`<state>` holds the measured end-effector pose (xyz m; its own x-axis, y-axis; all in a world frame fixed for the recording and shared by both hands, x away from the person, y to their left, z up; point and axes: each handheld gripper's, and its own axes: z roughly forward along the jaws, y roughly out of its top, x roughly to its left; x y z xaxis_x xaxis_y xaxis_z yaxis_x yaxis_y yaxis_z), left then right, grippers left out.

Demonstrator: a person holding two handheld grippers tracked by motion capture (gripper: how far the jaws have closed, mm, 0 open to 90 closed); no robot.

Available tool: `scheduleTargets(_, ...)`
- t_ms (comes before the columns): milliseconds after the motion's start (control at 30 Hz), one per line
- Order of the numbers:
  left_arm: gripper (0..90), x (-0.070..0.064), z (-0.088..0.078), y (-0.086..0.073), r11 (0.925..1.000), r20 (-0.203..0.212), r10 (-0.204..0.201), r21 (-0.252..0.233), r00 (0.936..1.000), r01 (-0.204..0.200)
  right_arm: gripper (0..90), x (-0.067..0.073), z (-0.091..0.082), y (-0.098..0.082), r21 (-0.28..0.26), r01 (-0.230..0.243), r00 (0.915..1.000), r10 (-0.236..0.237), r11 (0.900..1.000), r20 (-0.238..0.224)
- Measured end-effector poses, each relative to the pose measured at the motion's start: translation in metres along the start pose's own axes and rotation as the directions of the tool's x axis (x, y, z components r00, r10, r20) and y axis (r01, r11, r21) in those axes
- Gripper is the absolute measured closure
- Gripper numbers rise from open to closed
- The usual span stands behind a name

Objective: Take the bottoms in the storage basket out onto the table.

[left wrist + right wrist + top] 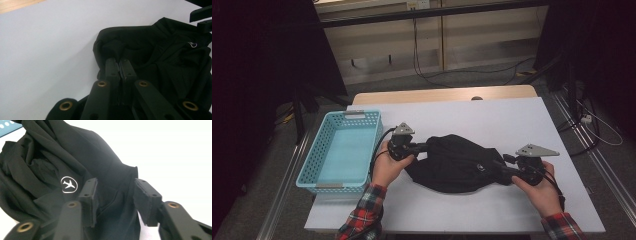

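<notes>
Beside the black garment, empty blue basket, left gripper pinching cloth, right gripper parted astride fabric.

You've got a light blue plastic basket sitting at the left edge of the white table (lattice walls, nothing inside), with black cables trailing over the floor behind.

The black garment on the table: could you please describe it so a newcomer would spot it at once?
On the white table, right of the light blue basket, lies a crumpled black garment between the two grippers. A small white airplane logo in a circle marks it.
</notes>
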<state>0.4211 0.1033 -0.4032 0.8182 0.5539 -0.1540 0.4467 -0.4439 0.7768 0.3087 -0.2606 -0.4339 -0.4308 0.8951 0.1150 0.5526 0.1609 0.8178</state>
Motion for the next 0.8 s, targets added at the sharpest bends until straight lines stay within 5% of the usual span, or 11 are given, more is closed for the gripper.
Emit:
scheduleTargets(233, 87.3, 0.001, 0.000, -0.001, 1.0000, 0.004, 0.002, 0.004, 1.0000, -0.002, 58.6, 0.010, 0.016, -0.007, 0.092, 0.053, 0.9979, -0.050, 0.994, -0.040)
scheduleTargets(400, 87.3, 0.000, 0.000, -0.001, 1.0000, 0.000, 0.000, 0.003, 1.0000, 0.000, 54.6, 0.014, 0.021, -0.012, 0.120, 0.083, 0.9966, -0.082, 0.989, -0.007)
scheduleTargets(500, 87.3, 0.000, 0.001, -0.001, 1.0000, 0.002, 0.000, 0.004, 1.0000, 0.000, 68.3, 0.014, 0.022, -0.012, 0.129, 0.076, 0.9965, -0.070, 0.989, -0.044)
scheduleTargets(600, 87.3, -0.001, 0.001, -0.001, 1.0000, 0.004, -0.001, 0.004, 1.0000, 0.001, 81.5, 0.011, 0.020, -0.011, 0.122, 0.064, 0.9965, -0.057, 0.990, -0.062)
scheduleTargets(800, 82.0, 0.001, -0.002, 0.000, 0.9994, -0.005, -0.021, -0.028, 0.9998, 0.021, 85.5, -0.004, -0.001, -0.001, -0.002, 0.004, 0.9997, -0.004, 1.000, -0.025)
